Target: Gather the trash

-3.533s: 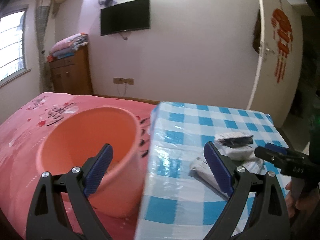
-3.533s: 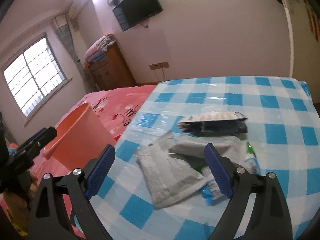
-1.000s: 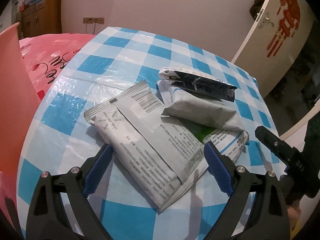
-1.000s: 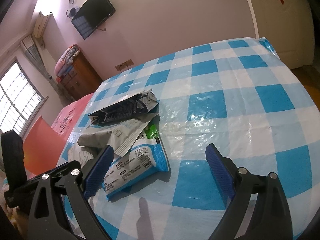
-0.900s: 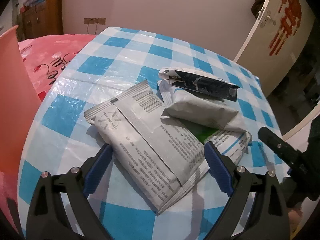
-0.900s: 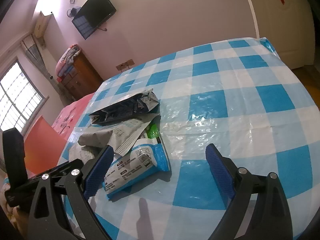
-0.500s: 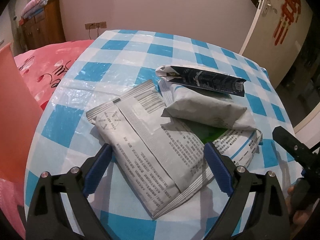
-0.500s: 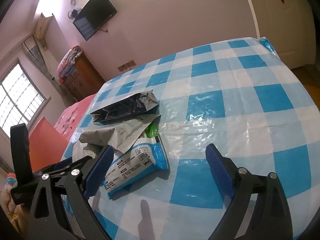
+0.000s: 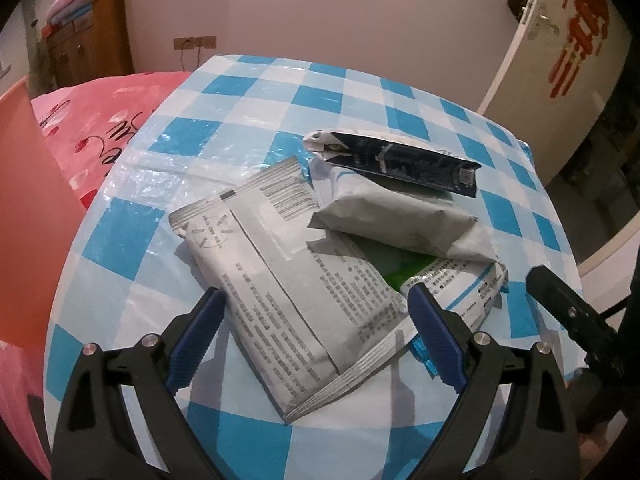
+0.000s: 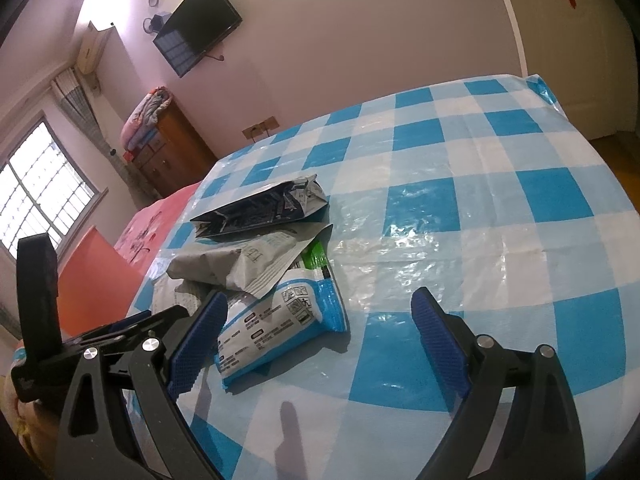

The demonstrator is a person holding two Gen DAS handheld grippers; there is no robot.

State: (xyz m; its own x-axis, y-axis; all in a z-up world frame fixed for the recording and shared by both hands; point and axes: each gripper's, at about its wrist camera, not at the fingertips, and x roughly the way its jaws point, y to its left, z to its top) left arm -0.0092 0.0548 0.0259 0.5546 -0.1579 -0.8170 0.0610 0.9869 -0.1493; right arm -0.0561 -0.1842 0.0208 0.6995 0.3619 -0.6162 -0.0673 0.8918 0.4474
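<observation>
A lived-in home bedroom: wall-mounted television (image 10: pixel 198 24) at upper left, wooden dresser (image 10: pixel 170 152) stacked with folded quilts (image 10: pixel 148 118), barred window (image 10: pixel 40 188) at far left, pink bedspread (image 9: pixel 104 116) at left, checked tablecloth (image 10: pixel 460 208) across the centre, red door ornament (image 9: pixel 580 36) at upper right.

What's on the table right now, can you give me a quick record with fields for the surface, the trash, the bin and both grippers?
surface: blue checked tablecloth
trash: grey printed packet in front; dark packet behind; plain grey packet between them; blue-edged packet under the pile
bin: orange bin, left of the table
left gripper: open, astride the grey printed packet
right gripper: open, empty
</observation>
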